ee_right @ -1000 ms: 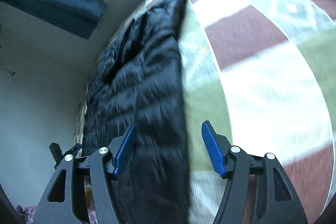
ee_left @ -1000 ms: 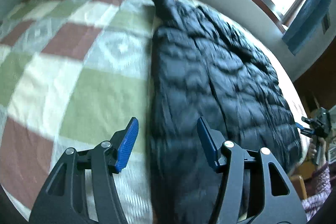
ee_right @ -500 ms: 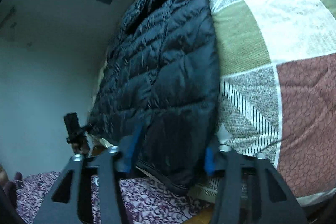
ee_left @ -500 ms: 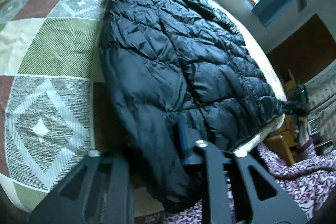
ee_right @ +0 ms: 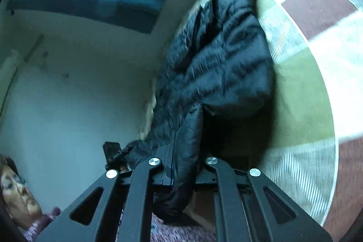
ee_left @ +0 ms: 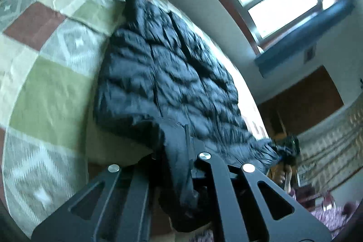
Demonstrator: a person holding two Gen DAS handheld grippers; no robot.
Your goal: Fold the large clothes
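Black quilted puffer jacket [ee_left: 172, 74] lying flat on a patchwork bedspread [ee_left: 50, 87], its near hem at the bed's near edge. Left: the left gripper [ee_left: 181, 151] is clamped on one near hem corner, fabric bunched between the jaws. Right: the right gripper [ee_right: 181, 165], jaws closing, pinches the other near corner. For a clean fold, both corners should probably rise together, level and taut, travelling toward the far collar [ee_left: 131, 1] so the hem lands square without dragging the lower layer.
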